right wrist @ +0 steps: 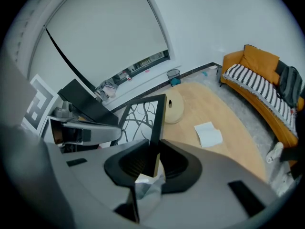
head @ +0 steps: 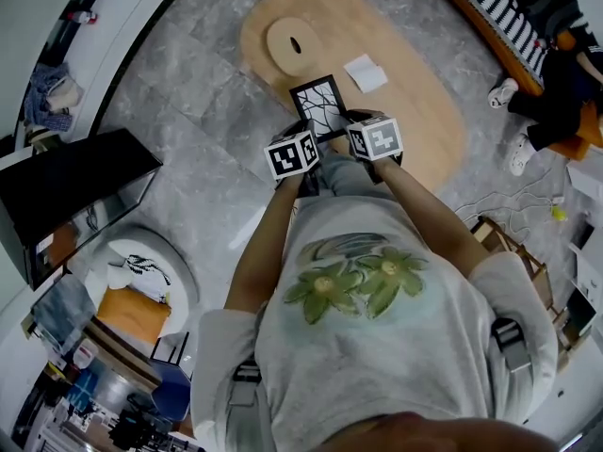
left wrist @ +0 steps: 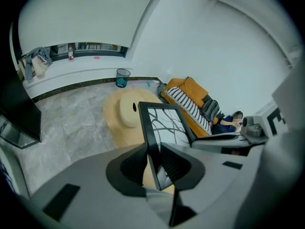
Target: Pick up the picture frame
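I see the black rectangular picture frame [head: 319, 104], white print with black branches, held clear above the light wooden oval counter [head: 424, 111], face upward.

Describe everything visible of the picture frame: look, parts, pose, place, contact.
The picture frame is a rectangle with a thin black border, perhaps wood or plastic, around a white picture of black branching lines. It is held tilted, with the picture facing up toward the person, above the light wooden table and seemingly clear of it. The left tongs pinch its left edge and the right tongs pinch its right edge. Nothing else appears to touch it.
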Tool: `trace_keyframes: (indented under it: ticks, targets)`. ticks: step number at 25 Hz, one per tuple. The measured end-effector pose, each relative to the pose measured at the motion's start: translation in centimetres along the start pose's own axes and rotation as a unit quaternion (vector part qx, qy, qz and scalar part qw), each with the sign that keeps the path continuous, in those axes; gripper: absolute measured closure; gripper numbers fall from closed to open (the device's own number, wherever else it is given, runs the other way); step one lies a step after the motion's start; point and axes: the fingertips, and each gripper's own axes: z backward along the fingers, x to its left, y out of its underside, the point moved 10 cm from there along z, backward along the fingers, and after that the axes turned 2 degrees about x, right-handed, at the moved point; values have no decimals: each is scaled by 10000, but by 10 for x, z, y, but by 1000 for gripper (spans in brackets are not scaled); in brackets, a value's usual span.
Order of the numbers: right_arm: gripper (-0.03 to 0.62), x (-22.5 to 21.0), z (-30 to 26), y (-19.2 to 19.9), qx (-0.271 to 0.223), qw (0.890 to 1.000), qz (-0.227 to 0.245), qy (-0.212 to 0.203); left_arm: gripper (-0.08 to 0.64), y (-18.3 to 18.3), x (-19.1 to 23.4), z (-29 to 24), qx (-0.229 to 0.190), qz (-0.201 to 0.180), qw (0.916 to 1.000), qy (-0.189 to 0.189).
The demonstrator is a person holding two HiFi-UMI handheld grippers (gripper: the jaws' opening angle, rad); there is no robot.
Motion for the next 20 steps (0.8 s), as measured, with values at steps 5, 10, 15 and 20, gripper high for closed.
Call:
trace_keyframes:
  ticks: [5, 10, 15, 20]
  targets:
    - [506, 4, 10, -1, -106, 9999, 27, -80, 465, 0, -4, 10, -75, -13, 10000, -5]
    - [507, 8, 18, 1, -173, 9998, 25, -126, 463, 2, -8, 21, -171, -83, 9998, -15]
    - [508, 8, 27, 3, -293, 9995, 19, -130, 463, 3, -15, 29, -263, -182, 9995, 25]
    - [508, 9, 39, 2, -433, 9989, 77, -162, 463, -2, -25, 39, -447, -251, 9987, 71]
